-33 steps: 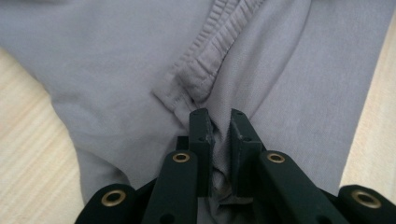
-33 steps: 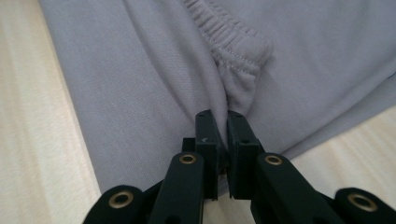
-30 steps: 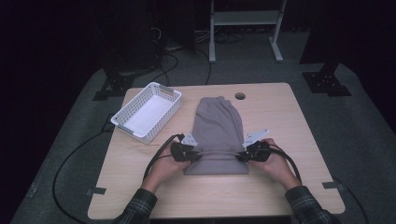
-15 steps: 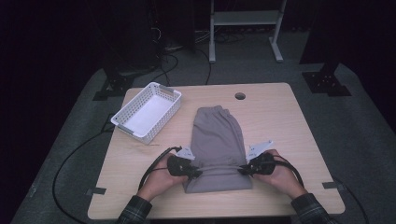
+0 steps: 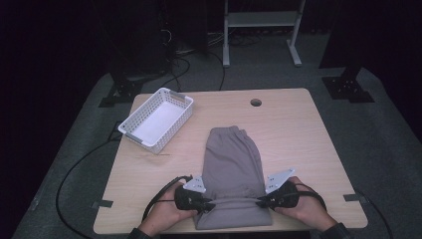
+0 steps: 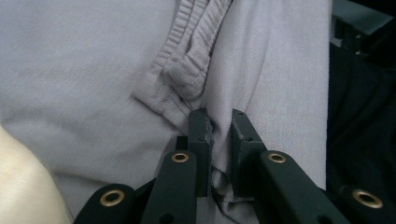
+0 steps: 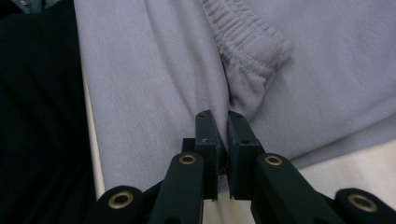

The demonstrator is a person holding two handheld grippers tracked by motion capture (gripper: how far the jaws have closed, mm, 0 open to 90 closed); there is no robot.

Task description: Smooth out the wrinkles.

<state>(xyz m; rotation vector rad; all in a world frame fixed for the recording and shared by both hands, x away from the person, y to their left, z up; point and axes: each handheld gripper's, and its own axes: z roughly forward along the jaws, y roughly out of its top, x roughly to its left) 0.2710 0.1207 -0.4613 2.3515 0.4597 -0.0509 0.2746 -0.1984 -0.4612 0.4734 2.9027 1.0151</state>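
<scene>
Gripping a folded grey garment at the near edge of the table, one gripper on each side.

Starting at the left: white plastic basket (image 5: 157, 118) on the far left part of the wooden table (image 5: 303, 134), well apart from the cloth. Then the left gripper (image 5: 208, 204), jaws clamped on a pinch of the grey sweatpants (image 5: 234, 172) at their left edge (seen close in the left gripper view, left gripper (image 6: 219, 122) with fabric bunched between the pads just below a ribbed hem). Sweatpants lying flat in the near middle of the table, narrow end pointing away, near end reaching the table's front edge. At the right, the right gripper (image 5: 261, 201), jaws likewise closed on the cloth's right edge (right gripper (image 7: 222, 122) with a thin fold nipped beneath an elastic band).
</scene>
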